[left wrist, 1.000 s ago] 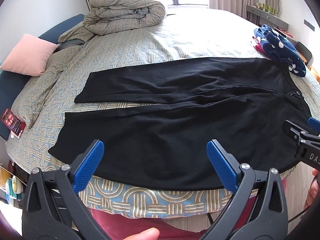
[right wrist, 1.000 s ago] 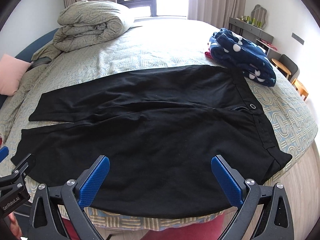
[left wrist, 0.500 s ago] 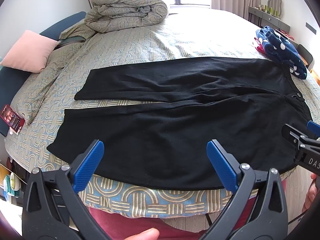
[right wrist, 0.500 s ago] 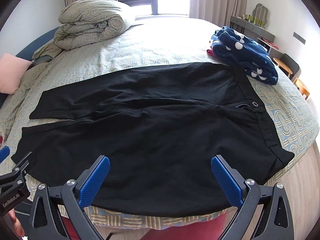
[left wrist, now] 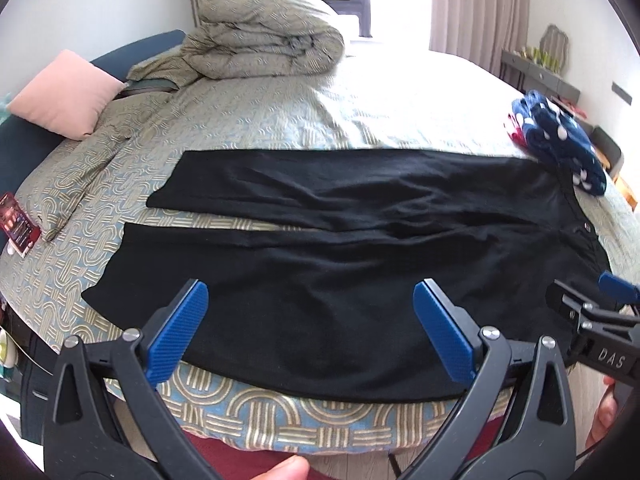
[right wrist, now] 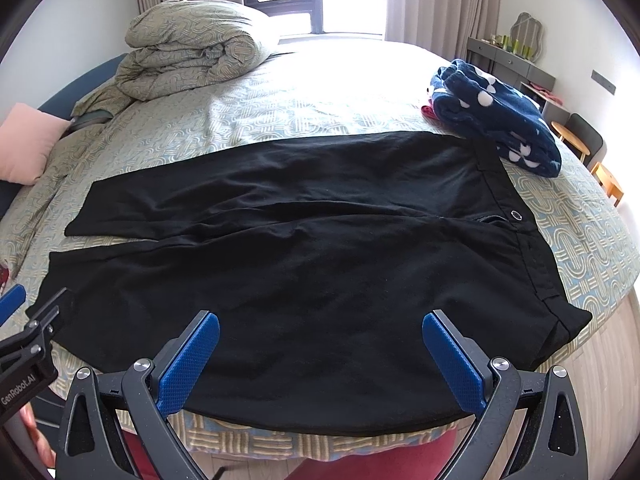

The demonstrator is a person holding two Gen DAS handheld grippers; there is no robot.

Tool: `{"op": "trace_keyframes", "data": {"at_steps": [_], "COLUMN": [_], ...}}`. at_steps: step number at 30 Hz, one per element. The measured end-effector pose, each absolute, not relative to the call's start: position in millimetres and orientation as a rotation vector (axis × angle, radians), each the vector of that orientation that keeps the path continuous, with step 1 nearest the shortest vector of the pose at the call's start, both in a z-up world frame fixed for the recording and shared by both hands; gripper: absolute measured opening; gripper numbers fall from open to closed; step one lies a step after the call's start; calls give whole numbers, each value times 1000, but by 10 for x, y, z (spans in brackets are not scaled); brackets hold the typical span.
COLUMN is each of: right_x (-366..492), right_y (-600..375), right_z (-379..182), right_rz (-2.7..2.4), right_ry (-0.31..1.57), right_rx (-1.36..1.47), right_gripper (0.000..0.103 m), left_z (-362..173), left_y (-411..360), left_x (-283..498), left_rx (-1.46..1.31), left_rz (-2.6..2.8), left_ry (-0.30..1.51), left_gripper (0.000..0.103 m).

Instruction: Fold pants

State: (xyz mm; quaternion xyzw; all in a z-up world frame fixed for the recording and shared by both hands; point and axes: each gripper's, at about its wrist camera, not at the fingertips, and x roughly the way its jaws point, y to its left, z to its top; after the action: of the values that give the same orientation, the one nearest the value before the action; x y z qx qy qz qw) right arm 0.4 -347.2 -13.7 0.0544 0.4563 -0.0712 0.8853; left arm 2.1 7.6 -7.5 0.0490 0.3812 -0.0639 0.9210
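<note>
Black pants (left wrist: 340, 248) (right wrist: 304, 264) lie spread flat across the bed, both legs side by side pointing left, the waistband with a metal snap (right wrist: 516, 215) at the right. My left gripper (left wrist: 310, 324) hangs open above the near leg's front edge, nothing between its blue pads. My right gripper (right wrist: 320, 356) is open too, over the near leg closer to the waist. Each gripper shows at the edge of the other's view: the right gripper (left wrist: 596, 312) and the left gripper (right wrist: 24, 320).
The patterned bed sheet (left wrist: 280, 120) holds a rolled duvet (left wrist: 264, 32) at the back, a pink pillow (left wrist: 64, 96) at the left and a navy dotted garment (right wrist: 496, 112) beside the waistband. A red packet (left wrist: 18, 226) lies on the left edge. A sideboard (right wrist: 512, 60) and chair stand far right.
Both grippers have tilted up and drawn slightly closer to the bed; the pants lie where they were. Both stay open.
</note>
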Motion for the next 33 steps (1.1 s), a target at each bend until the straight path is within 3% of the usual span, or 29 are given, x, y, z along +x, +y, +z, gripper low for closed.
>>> {"op": "trace_keyframes", "data": {"at_steps": [33], "right_x": [-132], "right_y": [-3299], "right_z": [0], "right_rz": [-105], "right_ry": [882], "right_rx": [111], "right_gripper": [103], "left_z": [-11], "left_y": [-130], "left_x": [-99], "left_rx": [181], "left_rz": [-193], "left_ry": [799], "left_gripper": [102]}}
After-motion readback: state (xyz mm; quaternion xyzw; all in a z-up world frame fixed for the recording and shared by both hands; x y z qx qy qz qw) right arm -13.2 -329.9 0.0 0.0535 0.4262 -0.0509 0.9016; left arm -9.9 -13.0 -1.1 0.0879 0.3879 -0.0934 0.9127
